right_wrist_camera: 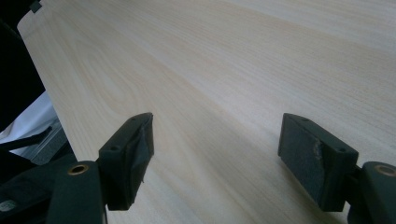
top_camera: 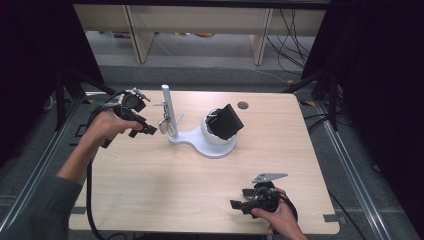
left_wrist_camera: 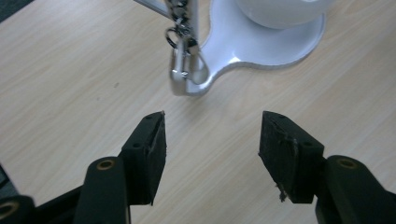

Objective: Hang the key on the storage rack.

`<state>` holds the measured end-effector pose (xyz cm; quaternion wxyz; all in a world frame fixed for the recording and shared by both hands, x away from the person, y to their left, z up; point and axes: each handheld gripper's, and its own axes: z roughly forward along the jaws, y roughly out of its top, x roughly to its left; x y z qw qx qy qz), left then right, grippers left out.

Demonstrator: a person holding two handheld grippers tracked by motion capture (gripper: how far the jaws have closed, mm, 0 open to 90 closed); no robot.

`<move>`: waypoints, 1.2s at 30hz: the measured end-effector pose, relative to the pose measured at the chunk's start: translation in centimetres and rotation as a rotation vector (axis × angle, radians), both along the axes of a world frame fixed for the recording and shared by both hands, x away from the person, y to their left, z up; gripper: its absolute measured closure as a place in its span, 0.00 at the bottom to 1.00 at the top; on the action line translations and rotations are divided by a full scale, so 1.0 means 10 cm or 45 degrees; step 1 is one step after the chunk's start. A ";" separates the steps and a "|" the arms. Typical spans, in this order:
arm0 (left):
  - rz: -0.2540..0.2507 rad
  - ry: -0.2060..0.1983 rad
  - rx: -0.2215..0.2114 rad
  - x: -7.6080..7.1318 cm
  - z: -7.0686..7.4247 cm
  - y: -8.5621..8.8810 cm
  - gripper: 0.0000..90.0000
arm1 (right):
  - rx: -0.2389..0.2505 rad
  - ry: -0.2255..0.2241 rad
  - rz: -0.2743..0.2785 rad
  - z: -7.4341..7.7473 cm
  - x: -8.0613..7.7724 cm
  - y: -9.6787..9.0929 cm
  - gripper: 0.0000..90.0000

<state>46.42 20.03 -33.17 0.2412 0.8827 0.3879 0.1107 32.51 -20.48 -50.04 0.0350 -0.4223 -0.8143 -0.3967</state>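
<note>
A white stand [top_camera: 192, 140] with an upright post [top_camera: 166, 107] sits mid-table. A silver key clip [top_camera: 163, 121] hangs from a hook on the post. The stand's round white cup [top_camera: 216, 138] holds a tilted black box [top_camera: 226, 121]. My left gripper [top_camera: 150, 130] hovers just left of the post, open with nothing between its pads. In the left gripper view the clip [left_wrist_camera: 182, 70] dangles a little beyond the left gripper [left_wrist_camera: 212, 140], in front of the white base [left_wrist_camera: 280, 46]. My right gripper [top_camera: 235, 204] rests near the front edge, open and empty; the right gripper [right_wrist_camera: 215, 149] looks over bare wood.
The light wooden table [top_camera: 150, 185] has a round cable hole [top_camera: 243, 105] at the back right. Black frame rails run along both sides. Wooden shelf legs [top_camera: 140, 35] and loose cables [top_camera: 295, 40] stand on the floor behind the table.
</note>
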 end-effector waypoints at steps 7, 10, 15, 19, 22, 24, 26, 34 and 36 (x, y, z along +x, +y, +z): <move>-0.053 0.002 -0.015 -0.21 -0.09 -0.02 0.40 | 0.002 -0.004 0.004 0.00 0.01 -0.01 0.31; -0.067 -0.007 -0.027 -0.29 -0.13 -0.03 0.38 | -0.004 -0.024 0.002 0.00 0.01 -0.01 0.31; -0.118 0.002 -0.029 -0.44 -0.27 -0.06 0.35 | -0.004 -0.035 -0.011 0.00 0.01 -0.02 0.31; -0.153 0.010 -0.032 -0.54 -0.34 -0.12 0.34 | 0.003 -0.040 -0.001 0.01 0.01 -0.01 0.31; -0.176 0.026 -0.039 -0.61 -0.37 -0.16 0.33 | 0.012 -0.041 0.005 0.01 0.01 -0.01 0.31; -0.177 0.020 -0.044 -0.63 -0.38 -0.17 0.33 | 0.009 -0.036 0.014 0.02 0.01 -0.01 0.31; -0.177 0.002 -0.050 -0.66 -0.40 -0.19 0.33 | 0.017 -0.030 0.003 0.04 0.00 -0.01 0.31; -0.213 0.001 -0.076 -0.78 -0.52 -0.24 0.32 | 0.011 -0.048 0.014 0.02 0.01 -0.01 0.31; -0.218 -0.002 -0.092 -0.81 -0.55 -0.24 0.32 | 0.012 -0.030 0.011 0.02 0.02 -0.01 0.31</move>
